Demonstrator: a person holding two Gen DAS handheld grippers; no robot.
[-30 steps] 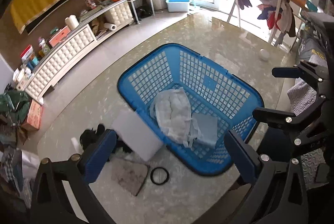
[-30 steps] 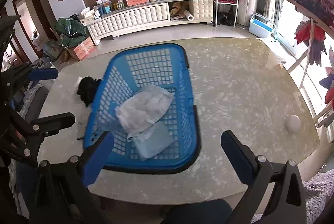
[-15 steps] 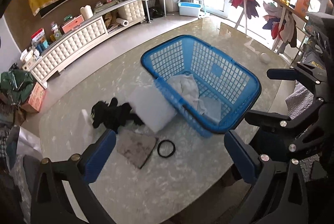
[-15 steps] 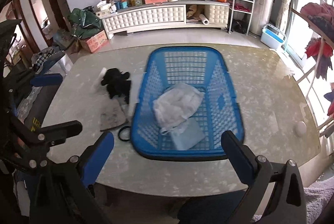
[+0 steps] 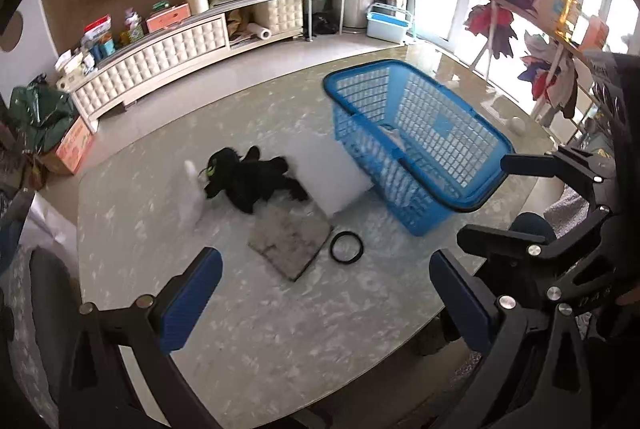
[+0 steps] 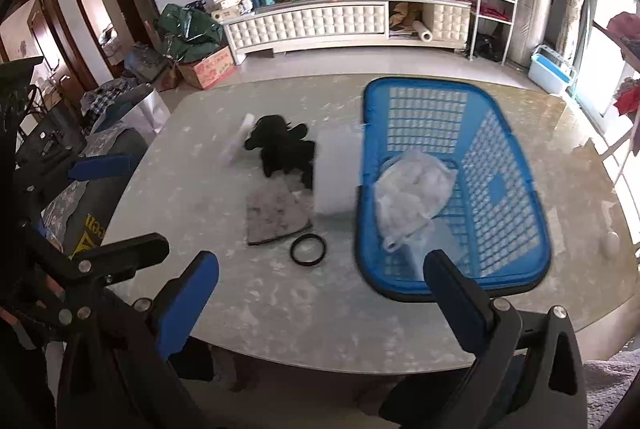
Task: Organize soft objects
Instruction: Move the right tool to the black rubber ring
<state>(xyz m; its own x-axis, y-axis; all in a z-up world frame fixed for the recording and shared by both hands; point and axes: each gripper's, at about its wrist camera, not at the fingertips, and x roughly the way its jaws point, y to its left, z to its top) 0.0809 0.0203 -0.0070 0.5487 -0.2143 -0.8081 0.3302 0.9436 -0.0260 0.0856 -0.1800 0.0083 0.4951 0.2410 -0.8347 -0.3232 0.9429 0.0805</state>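
Observation:
A blue laundry basket (image 5: 440, 133) (image 6: 500, 189) stands on the marble table's right half. Inside it lie a white cloth bundle (image 6: 412, 185) and a pale blue cloth (image 6: 444, 241). Left of the basket sit a white foam pad (image 5: 332, 173) (image 6: 336, 173), a black plush toy (image 5: 248, 181) (image 6: 280, 149), a grey cloth (image 5: 290, 237) (image 6: 272, 215) and a black ring (image 5: 346, 247) (image 6: 308, 249). My left gripper (image 5: 320, 305) and my right gripper (image 6: 324, 301) both hover open above the table's near edge, holding nothing.
The marble table (image 6: 260, 309) ends close in front of both grippers. A small white ball (image 5: 518, 125) (image 6: 612, 241) rests near the right edge. A white piece (image 5: 192, 189) lies left of the plush. A long white cabinet (image 6: 320, 25) lines the far wall; a clothes rack (image 5: 520, 9) stands right.
Both grippers have swung left and pulled back from the basket, bringing the plush, grey cloth, foam pad and ring into the middle of view. Both stay open.

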